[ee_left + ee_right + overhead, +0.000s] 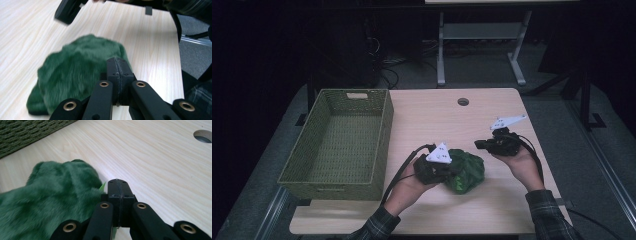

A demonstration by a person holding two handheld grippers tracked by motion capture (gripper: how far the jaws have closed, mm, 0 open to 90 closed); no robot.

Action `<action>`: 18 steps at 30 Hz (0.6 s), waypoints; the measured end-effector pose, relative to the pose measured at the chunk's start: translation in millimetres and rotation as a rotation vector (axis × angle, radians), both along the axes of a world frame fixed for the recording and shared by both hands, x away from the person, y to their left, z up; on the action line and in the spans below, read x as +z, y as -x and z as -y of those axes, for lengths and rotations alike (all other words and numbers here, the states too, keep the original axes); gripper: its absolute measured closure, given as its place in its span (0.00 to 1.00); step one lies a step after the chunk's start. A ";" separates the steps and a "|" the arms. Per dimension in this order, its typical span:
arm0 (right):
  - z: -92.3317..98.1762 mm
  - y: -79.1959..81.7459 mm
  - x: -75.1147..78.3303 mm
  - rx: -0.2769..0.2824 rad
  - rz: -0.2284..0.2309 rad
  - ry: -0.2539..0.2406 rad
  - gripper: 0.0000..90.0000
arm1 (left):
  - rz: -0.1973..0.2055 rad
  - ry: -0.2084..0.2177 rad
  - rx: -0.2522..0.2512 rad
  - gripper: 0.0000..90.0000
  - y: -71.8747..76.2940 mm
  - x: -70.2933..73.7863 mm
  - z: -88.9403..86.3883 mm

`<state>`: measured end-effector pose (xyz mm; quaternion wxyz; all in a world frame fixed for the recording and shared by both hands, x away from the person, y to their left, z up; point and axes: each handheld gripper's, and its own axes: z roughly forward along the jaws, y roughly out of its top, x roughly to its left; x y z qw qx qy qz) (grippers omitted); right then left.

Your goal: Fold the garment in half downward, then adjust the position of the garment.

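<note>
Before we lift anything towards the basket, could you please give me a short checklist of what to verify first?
1. Left gripper shut: ok.
2. Left gripper actually pinching the green furry bundle: cannot tell; the bundle lies against the closed jaws.
3. Right gripper shut: ok, beside the bundle.
4. Woven basket upright, with nothing in it: ok.
5. Table bare between bundle and basket: ok.

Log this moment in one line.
left gripper shut beside green plush | right gripper shut | plush on table | woven basket empty
</note>
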<state>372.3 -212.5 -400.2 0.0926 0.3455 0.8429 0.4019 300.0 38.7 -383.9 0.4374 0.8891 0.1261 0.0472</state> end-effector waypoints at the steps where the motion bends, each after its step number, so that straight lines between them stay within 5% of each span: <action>1: -1.6 -3.6 -1.6 0.005 -0.004 -0.002 1.00 | -0.001 0.003 -0.003 0.99 -0.6 -0.5 2.7; 10: -19.2 -27.3 -24.9 0.037 -0.071 0.049 1.00 | -0.046 -0.073 -0.014 0.97 -3.0 -24.1 18.7; 18: -24.8 -27.3 -44.4 0.100 -0.144 0.098 1.00 | -0.068 -0.137 -0.015 0.97 1.8 -42.1 13.5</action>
